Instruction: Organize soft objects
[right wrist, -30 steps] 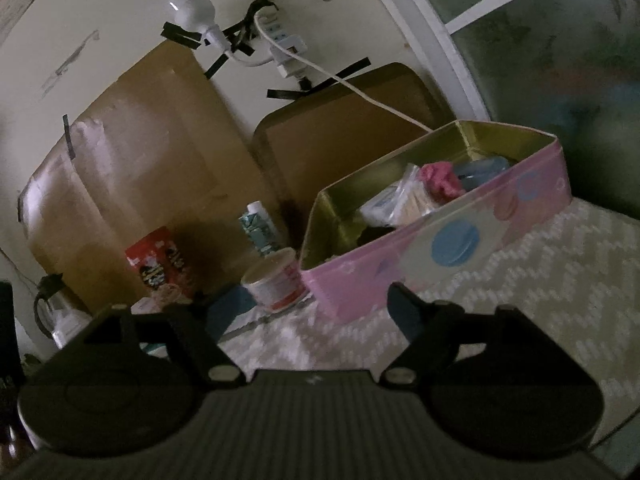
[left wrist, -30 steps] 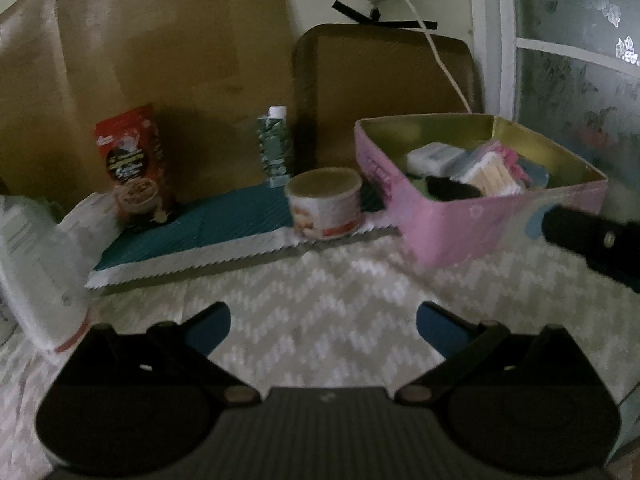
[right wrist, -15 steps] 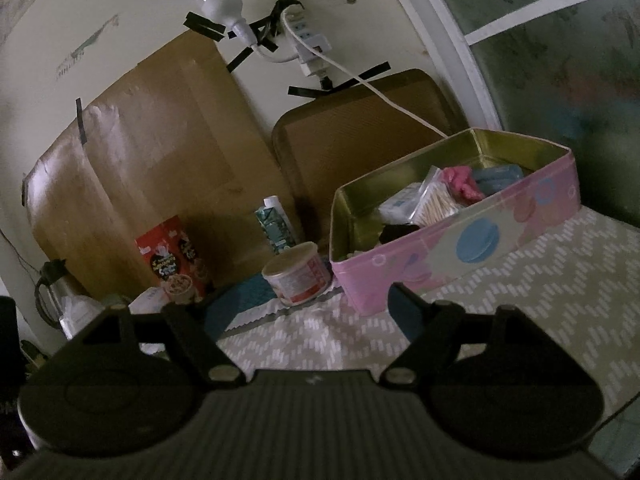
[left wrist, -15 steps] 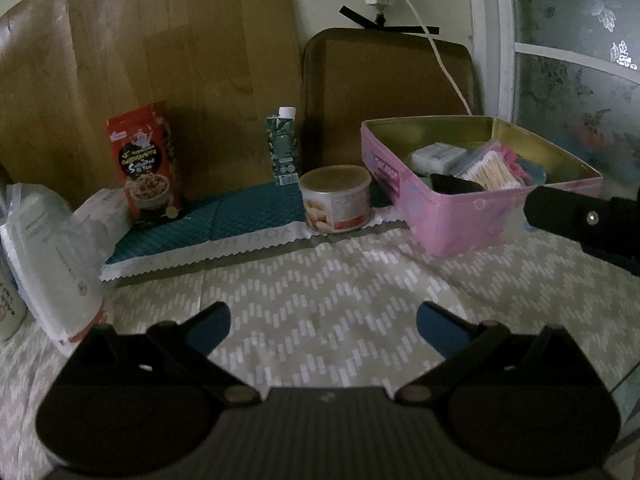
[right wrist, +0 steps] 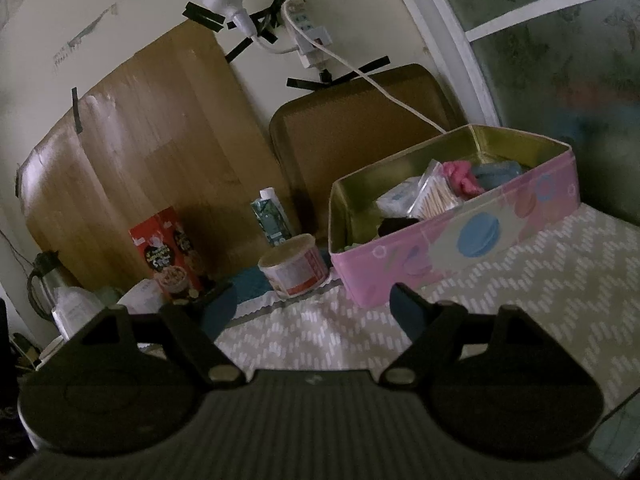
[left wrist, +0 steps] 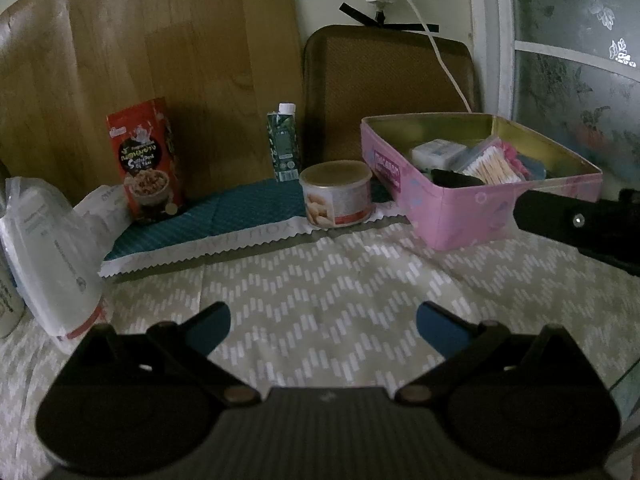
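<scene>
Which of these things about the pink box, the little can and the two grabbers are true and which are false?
1. The pink tin has its lid on. False: it is open, with cotton swabs and other small things inside.
2. The round can stands to the left of the pink tin in the left wrist view. True.
3. The left gripper holds a packet. False: its jaws are apart, with only the patterned tablecloth between them.
4. The right gripper is open and empty. True.
5. The red snack box lies flat. False: it stands upright by the wooden board.
</scene>
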